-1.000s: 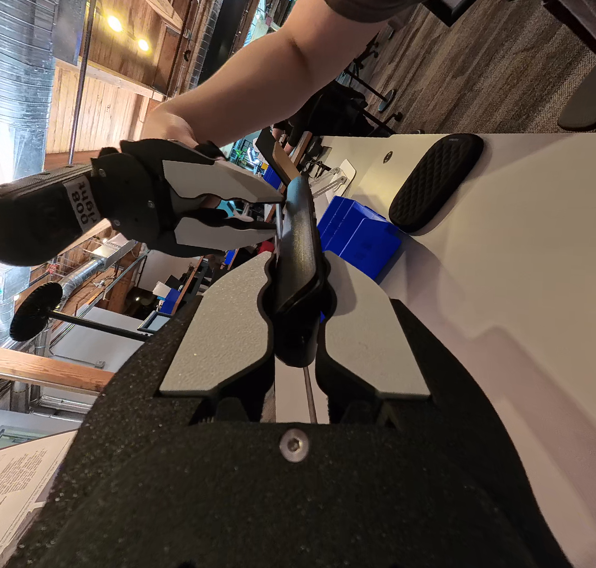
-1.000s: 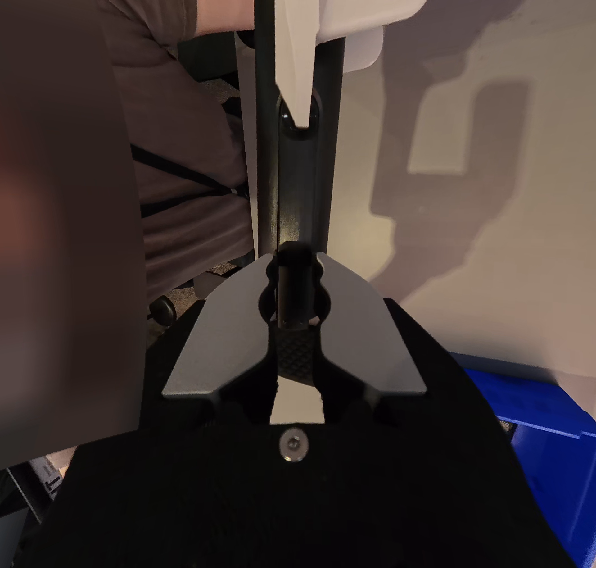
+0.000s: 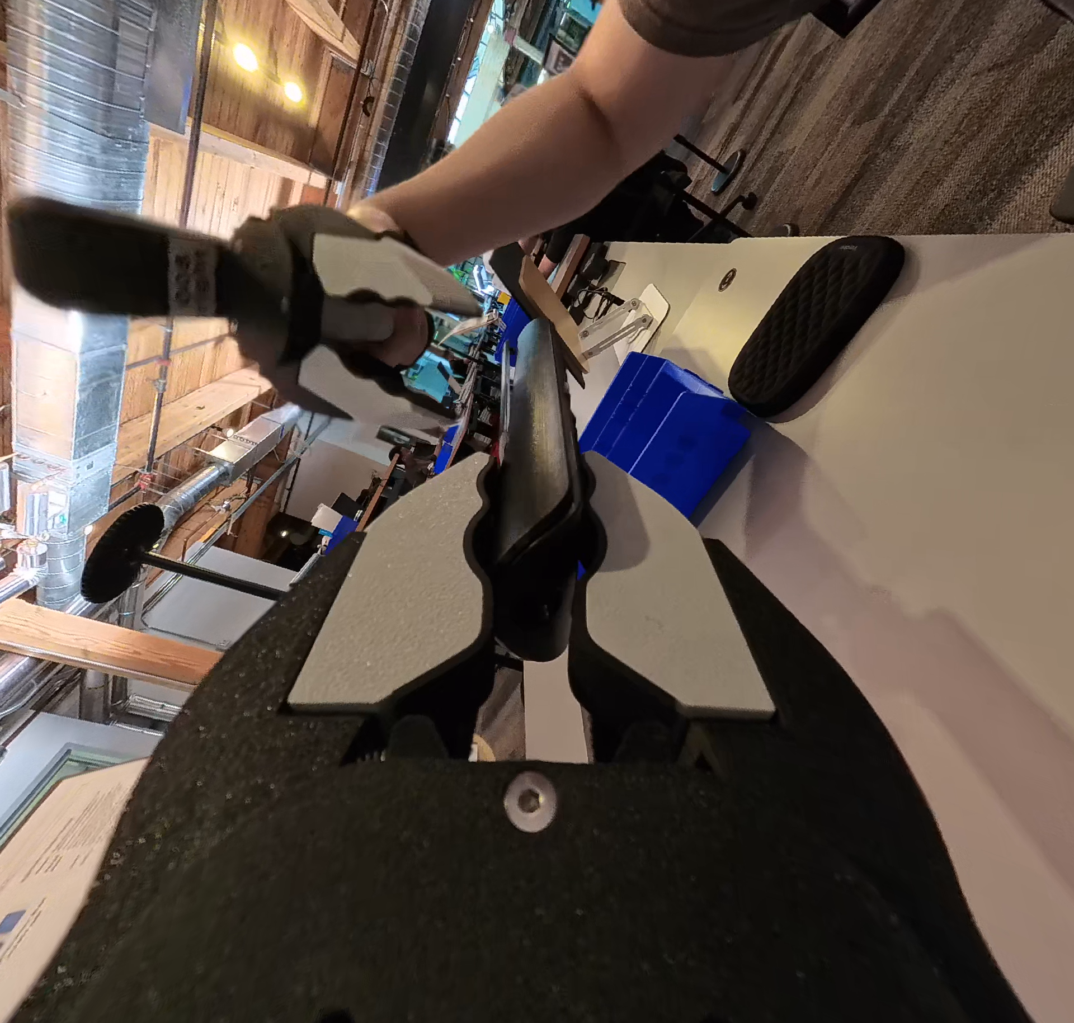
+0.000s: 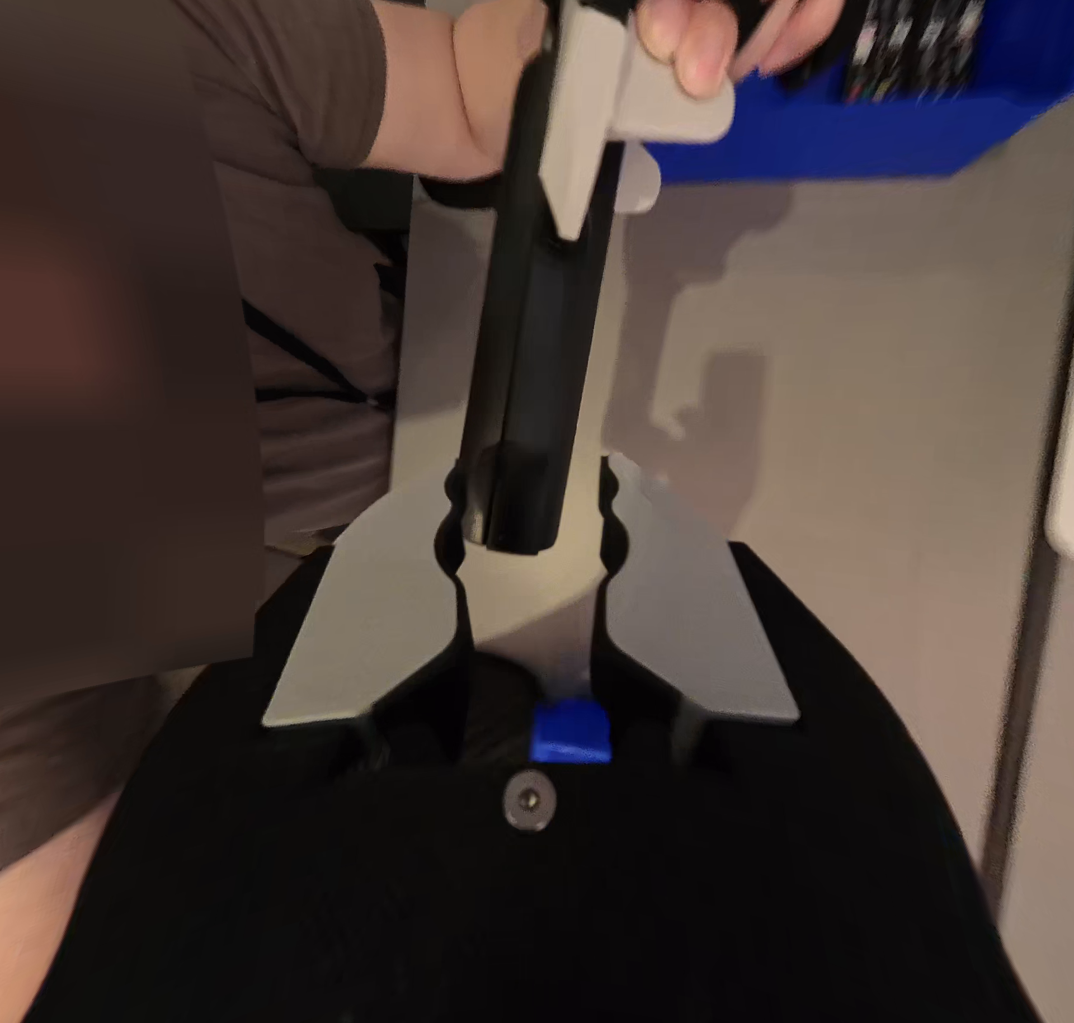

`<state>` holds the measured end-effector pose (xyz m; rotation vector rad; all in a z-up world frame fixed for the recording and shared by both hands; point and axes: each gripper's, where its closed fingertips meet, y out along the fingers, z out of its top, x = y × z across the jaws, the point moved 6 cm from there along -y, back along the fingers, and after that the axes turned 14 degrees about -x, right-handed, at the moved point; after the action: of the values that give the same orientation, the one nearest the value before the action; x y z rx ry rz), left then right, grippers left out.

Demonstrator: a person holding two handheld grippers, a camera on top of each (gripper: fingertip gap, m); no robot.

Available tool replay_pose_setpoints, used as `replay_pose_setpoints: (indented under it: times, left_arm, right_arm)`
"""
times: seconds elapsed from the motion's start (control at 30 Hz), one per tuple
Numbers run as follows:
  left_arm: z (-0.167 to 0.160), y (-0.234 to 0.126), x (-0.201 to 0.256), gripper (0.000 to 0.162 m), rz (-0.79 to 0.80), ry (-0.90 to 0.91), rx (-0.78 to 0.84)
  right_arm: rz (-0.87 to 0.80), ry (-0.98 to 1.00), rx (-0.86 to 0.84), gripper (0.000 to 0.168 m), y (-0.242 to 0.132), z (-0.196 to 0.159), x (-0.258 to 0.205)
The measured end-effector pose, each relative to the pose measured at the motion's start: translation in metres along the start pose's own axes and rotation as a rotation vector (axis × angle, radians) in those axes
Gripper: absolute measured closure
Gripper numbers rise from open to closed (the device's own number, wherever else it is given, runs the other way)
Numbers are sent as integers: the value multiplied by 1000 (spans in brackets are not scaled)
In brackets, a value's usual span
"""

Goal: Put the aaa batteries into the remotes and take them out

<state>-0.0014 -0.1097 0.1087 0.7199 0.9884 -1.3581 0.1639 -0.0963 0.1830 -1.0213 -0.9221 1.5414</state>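
Observation:
My left gripper [image 3: 537, 507] is shut on one end of a long black remote [image 3: 537, 425] and holds it in the air above the white table [image 3: 930, 530]. My right gripper [image 4: 532, 472] is open. The remote's other end [image 4: 523, 501] sits between its fingers, close to the left finger with a gap on the right. In the left wrist view the right gripper [image 3: 410, 361] is blurred, open, and to the left of the remote's far end. The left gripper [image 4: 604, 199] also shows in the right wrist view, clamped on the remote. No battery shows.
A blue bin [image 3: 668, 431] stands on the table behind the remote; it also shows in the right wrist view [image 4: 872, 123]. A black quilted pad [image 3: 813, 327] lies farther back on the table. The person's arm [image 3: 552, 152] reaches across above.
My right gripper was shut on the remote's end; it has opened, let go and drawn back a little. My left gripper still holds the remote.

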Motion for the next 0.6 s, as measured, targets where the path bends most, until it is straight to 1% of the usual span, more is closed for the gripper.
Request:
replay_pose_setpoints:
  times: [0.07, 0.1, 0.17, 0.27, 0.33, 0.43, 0.5, 0.53, 0.6]
  left_arm:
    - [-4, -4, -3, 138, 10, -22, 2]
    - [-7, -5, -4, 138, 16, -37, 4]
    - [-12, -8, -7, 138, 18, -66, 2]
    - [-18, -8, -9, 137, 24, -99, -5]
    - [-20, -8, -10, 137, 29, -119, 4]
    - [-21, -8, -10, 138, 31, -135, 6]
    - [-21, -9, -10, 137, 32, -131, 1]
    - [-21, -9, -10, 137, 32, -131, 3]
    - [-20, -10, -11, 138, 36, -131, 9]
  right_arm:
    - [-154, -108, 142, 106, -9, -12, -6]
    - [-208, -134, 213, 103, -11, -19, -8]
    - [-322, -158, 321, 103, -5, -32, -9]
    - [-579, -265, 402, 97, 20, -41, -8]
    - [-717, -320, 461, 100, 32, -39, -10]
    - [-874, -382, 542, 105, 39, -34, -12]
    - [-916, -418, 556, 111, 43, -31, -12]
    - [-919, -428, 557, 117, 46, -29, -11]
    - [-927, -441, 546, 121, 49, -27, -8]
